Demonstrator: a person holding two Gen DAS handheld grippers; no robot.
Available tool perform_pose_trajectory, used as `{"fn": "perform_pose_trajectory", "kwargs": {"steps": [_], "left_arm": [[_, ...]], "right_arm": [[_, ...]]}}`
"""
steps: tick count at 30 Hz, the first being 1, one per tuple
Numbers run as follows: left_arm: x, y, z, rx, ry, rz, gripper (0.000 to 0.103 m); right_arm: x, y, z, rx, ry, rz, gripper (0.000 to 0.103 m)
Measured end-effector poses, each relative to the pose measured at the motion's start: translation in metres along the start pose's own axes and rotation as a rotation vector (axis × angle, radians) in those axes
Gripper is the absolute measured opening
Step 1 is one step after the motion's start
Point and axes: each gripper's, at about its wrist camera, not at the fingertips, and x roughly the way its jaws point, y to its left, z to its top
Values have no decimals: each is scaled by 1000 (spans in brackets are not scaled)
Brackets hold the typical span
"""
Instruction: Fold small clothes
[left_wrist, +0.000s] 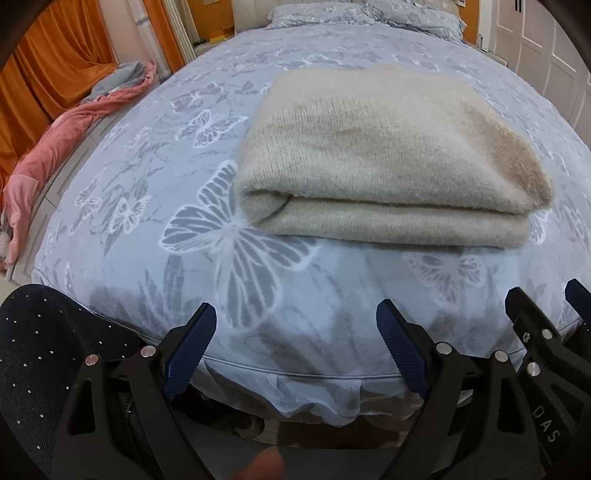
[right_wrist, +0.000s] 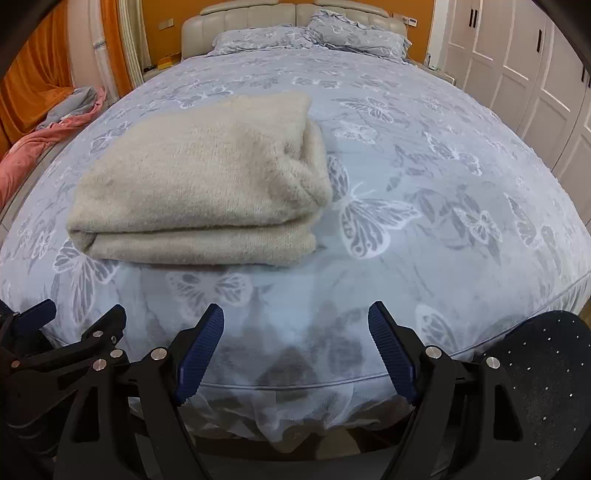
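Folded cream sweater (left_wrist: 388, 162) on bed (left_wrist: 147, 184); left gripper (left_wrist: 295, 354) & right gripper (right_wrist: 295, 350) fingers wide apart, empty; "DAS" on right gripper's arm.

- A cream knitted garment (left_wrist: 391, 147), thick and fuzzy, lies folded into a compact rectangular bundle.
- In the left wrist view it fills the upper centre and right of the frame; in the right wrist view (right_wrist: 199, 181) it sits left of centre, in the upper half.
- It rests flat on the bed, with its long folded edge toward the lower part of both frames.
- That near edge shows two stacked layers, the upper one rolling over the lower in a rounded fold at its left end.
- Its right end looks darker, more tan, in the left wrist view; in the right wrist view the same end bulges in soft rounded folds.
- The top surface shows fine ribbed knit and is smooth, without loose sleeves or trailing parts.
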Motion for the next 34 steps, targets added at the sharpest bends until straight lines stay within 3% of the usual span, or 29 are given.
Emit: {"fn": "perform_pose_trajectory", "kwargs": {"steps": [13,22,25,28,34], "left_arm": [[4,4,-4,-41,3,-3,86],[-1,1,-9,-25,-48,29,85],[0,0,-8,-19,-50,21,83],[-3,-5,-8,3,-62,22,74],[-2,-4,-8,4,-61,23,74]], "right_arm": [[5,6,-7,-21,-9,-16,78],[3,11,-10,-41,-11,-29,78],[5,10,-10,-37,-3,-40,78],[6,10,-10,-36,3,-40,78],[8,11,-10,-38,11,-38,78]]}}
